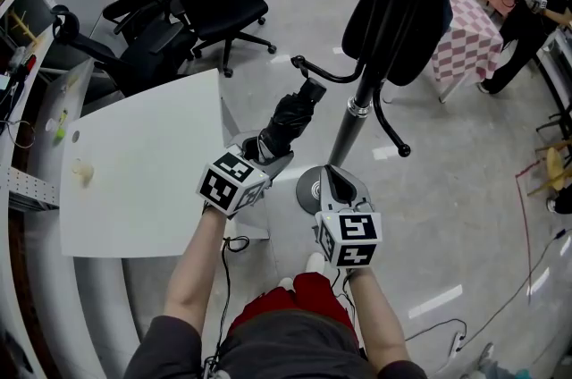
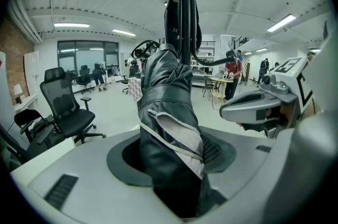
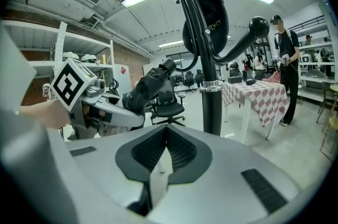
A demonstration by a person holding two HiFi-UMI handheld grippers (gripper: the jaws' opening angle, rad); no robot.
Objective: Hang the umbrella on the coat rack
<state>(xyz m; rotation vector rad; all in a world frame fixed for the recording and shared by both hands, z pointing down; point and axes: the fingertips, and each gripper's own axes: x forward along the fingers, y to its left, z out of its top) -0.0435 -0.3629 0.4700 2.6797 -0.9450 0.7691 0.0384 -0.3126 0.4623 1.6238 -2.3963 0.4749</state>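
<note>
Left hand-held gripper [image 1: 268,155] clamped on folded black umbrella [image 1: 290,120]; fabric filled the gap between its jaws in the left gripper view [image 2: 169,128]. Umbrella was held in the air just off the right edge of the white worktop [image 1: 143,172], slanting up and away from the gripper toward a curved lower hook [image 1: 313,69] of the coat rack [image 1: 353,122]; contact could not be told. Black garment [image 1: 402,2] hung on the rack. Right hand-held gripper [image 1: 335,185] was closed on nothing, near the rack's base.
</note>
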